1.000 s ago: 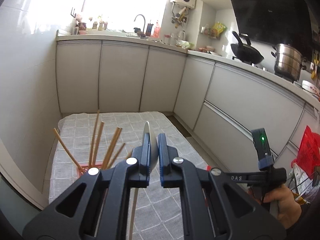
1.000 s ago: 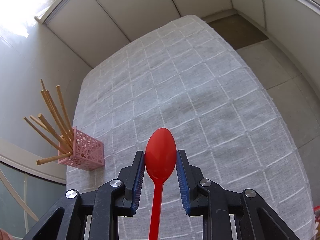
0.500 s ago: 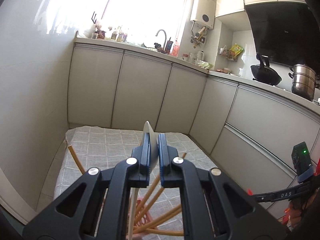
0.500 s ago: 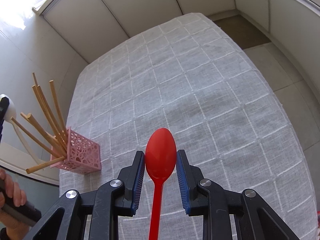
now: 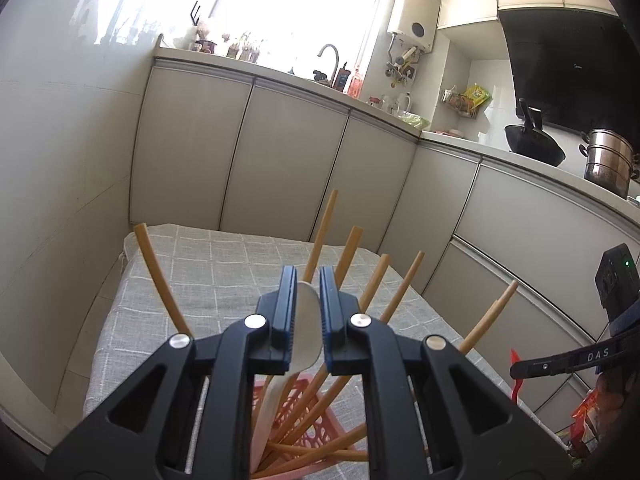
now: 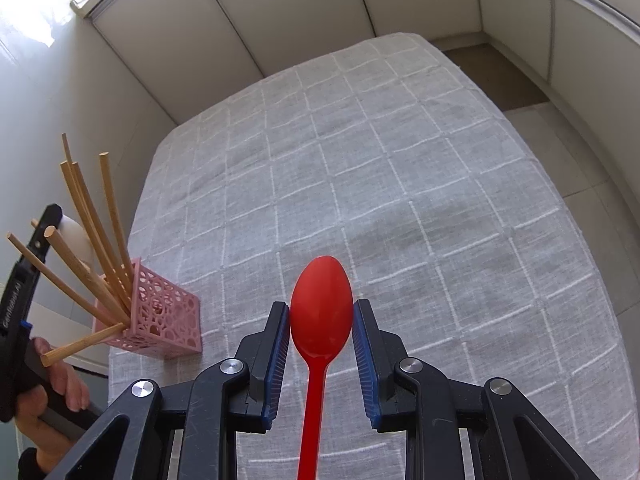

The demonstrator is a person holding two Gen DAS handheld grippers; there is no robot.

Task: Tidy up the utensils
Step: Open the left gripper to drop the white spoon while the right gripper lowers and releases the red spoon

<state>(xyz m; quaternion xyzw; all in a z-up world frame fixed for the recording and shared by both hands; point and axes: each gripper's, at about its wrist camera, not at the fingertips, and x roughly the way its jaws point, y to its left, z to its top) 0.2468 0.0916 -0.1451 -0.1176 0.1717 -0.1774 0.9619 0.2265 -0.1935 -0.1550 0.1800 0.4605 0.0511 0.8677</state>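
My left gripper (image 5: 308,312) is directly above the pink lattice holder (image 5: 304,436). Its jaws have parted, and the white spoon (image 5: 306,328) sits loosely between them with its handle down in the holder among several wooden chopsticks (image 5: 348,252). My right gripper (image 6: 321,320) is shut on a red spoon (image 6: 321,300), bowl forward, above the grey checked cloth (image 6: 400,160). The right wrist view shows the holder (image 6: 160,320) at the left with the left gripper (image 6: 44,236) over it and the white spoon's bowl (image 6: 78,240) behind the chopsticks (image 6: 92,220).
White cabinet fronts (image 5: 280,168) line the far and right sides. A wall runs close along the table's left edge (image 5: 60,220). A wok (image 5: 534,146) and a steel pot (image 5: 608,164) stand on the counter. The right gripper's body (image 5: 580,356) shows at right.
My left gripper came over the pink holder, lowered the white spoon's handle into it, and its jaws opened slightly. The right gripper held still with the red spoon.
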